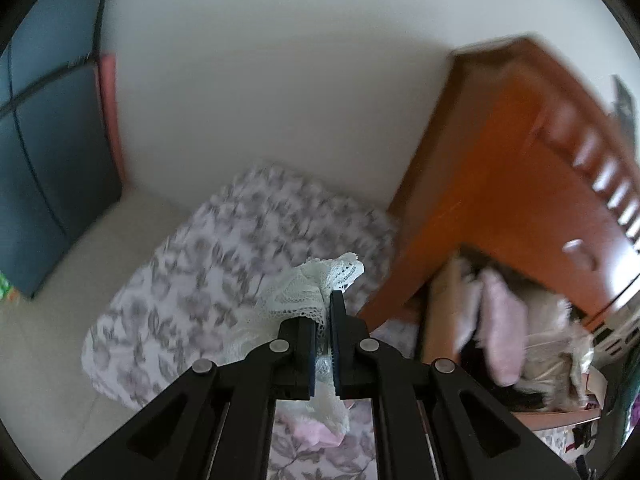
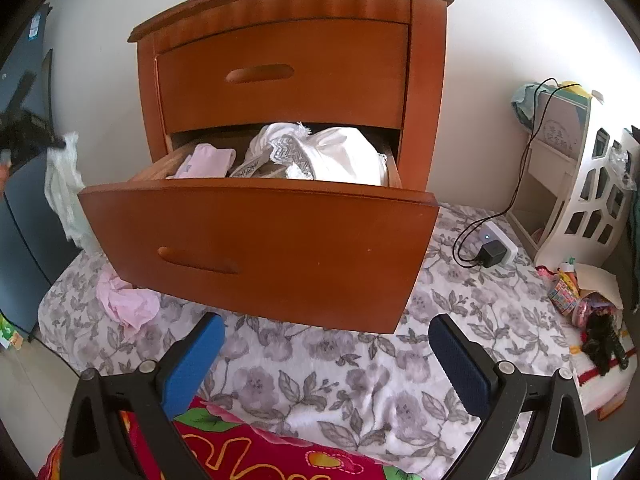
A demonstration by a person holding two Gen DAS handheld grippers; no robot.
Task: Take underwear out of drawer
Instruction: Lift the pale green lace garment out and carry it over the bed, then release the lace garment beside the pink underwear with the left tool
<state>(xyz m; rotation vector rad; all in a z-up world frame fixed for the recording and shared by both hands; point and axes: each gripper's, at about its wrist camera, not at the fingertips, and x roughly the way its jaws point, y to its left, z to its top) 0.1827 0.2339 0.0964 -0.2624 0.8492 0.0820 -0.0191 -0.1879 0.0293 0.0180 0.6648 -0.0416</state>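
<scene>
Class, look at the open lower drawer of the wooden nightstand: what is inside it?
The open lower drawer holds a folded pale pink garment on the left and a heap of white and grey lace-trimmed clothing. The heap and the drawer front hide whatever lies beneath.

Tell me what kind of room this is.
Likely a bedroom: a wooden nightstand with its lower drawer pulled open and full of clothes, standing on a floral blanket, and a padded headboard-like panel.
</scene>
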